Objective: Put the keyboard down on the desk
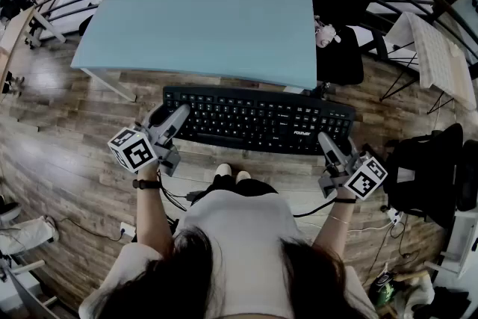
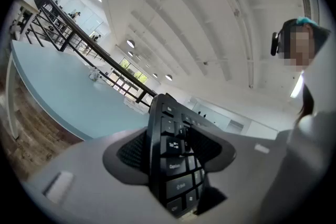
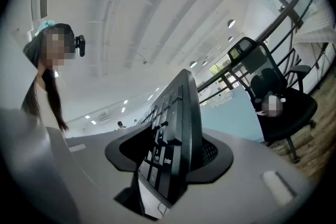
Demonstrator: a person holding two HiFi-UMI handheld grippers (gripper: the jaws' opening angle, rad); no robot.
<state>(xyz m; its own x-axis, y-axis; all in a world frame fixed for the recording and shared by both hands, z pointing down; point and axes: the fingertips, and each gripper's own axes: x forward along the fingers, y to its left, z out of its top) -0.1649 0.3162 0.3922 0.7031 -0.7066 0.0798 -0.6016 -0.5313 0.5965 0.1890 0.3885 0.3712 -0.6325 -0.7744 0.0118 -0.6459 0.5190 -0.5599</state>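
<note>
grip: I'm clamping left gripper (image 1: 170,120) and right gripper (image 1: 329,143) on 2 ends of the keyboard (image 1: 258,119)
feel: I'm guessing stiff, light, kinda slick

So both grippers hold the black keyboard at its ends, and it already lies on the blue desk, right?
No. The left gripper and right gripper hold the keyboard at its ends, but the head view shows it in the air before the desk, above the wooden floor.
</note>
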